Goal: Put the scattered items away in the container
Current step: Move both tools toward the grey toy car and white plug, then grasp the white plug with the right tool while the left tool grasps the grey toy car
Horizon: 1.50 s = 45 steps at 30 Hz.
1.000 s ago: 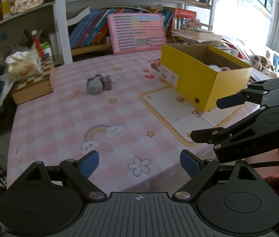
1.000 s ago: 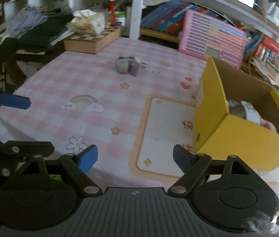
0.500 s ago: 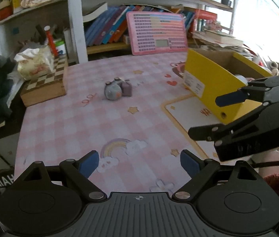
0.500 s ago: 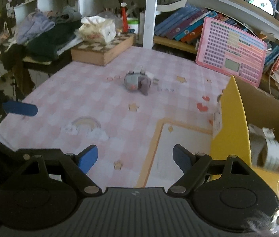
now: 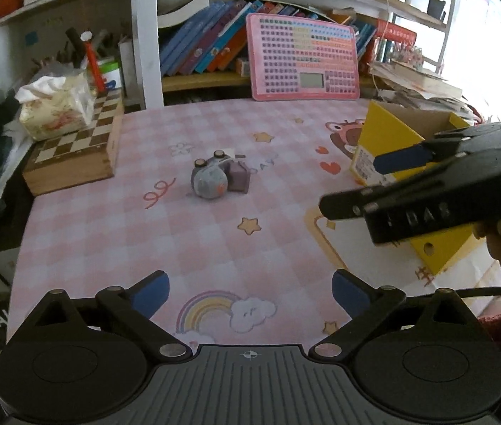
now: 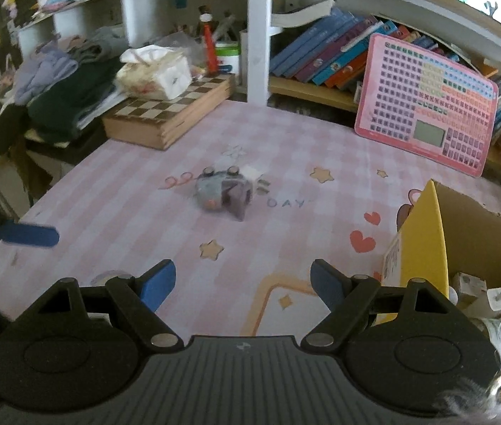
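Ahead of you, both grippers hang over the near edge of the tabletop (image 5: 116,226), which wears a pink checked cloth, and neither carries anything. Your left gripper (image 5: 250,292) is spreading its blue-padded jaws wide, with only bare cloth between them; your right gripper (image 6: 242,283) holds its jaws apart at a moderate gap, also empty. Out near the middle of the tabletop lies the last scattered item, a small grey plush toy (image 5: 210,180) with a purplish block (image 5: 239,176) touching its side. Along the right edge stands the yellow cardboard box (image 6: 424,244), open at the top, with a few small items visible inside. At the far left corner sits a wooden chessboard case (image 5: 77,148) topped by a tissue pack (image 5: 57,104); a pink keyboard toy (image 5: 303,62) leans at the far edge.
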Tool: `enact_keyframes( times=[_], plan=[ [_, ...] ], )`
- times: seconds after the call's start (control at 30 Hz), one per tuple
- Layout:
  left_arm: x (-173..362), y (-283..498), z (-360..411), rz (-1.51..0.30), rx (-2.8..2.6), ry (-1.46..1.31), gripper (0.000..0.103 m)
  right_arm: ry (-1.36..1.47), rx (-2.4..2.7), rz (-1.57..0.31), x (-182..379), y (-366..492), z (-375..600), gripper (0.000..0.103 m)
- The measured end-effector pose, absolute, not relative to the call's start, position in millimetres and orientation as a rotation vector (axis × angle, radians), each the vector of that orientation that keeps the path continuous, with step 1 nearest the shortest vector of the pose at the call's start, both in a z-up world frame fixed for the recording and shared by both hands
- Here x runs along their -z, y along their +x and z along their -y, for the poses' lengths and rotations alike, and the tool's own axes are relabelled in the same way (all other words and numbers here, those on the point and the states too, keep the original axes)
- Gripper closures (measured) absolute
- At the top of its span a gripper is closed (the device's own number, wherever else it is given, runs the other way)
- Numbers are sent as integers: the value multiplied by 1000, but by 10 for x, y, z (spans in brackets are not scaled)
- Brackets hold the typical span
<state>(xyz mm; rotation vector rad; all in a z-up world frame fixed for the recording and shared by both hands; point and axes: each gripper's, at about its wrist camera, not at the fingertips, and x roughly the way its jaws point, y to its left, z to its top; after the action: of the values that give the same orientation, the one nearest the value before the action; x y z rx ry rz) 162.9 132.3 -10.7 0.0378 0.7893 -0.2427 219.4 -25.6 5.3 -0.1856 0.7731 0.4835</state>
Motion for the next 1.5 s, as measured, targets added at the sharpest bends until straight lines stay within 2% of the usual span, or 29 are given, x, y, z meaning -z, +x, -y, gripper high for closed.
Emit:
enact_keyframes(
  times=[0.33,1.2,1.3,1.37,1.4,1.43,1.5],
  plan=[
    [166,2060,-1373,-780,187,-13,3,-107,-466,-801,-20,2729,256,20],
    [513,3243,-1142,-725,158,136,6,-103,-502,-871,221,3871,-212,19],
    [621,3348,-1098,-749,158,160,18,-114,-508,-885,277,3948,-276,20],
    [690,3403,-1115,-782,148,145,41,-116,-512,-898,322,4003,-325,20],
    [717,3419,-1136,-798,141,129,47,-115,-513,-905,343,4029,-347,21],
    [738,3420,-1160,-804,133,118,51,-115,-515,-913,367,4059,-372,21],
    [743,3391,-1196,-798,138,109,52,-124,-517,-926,410,4101,-416,23]
  ],
)
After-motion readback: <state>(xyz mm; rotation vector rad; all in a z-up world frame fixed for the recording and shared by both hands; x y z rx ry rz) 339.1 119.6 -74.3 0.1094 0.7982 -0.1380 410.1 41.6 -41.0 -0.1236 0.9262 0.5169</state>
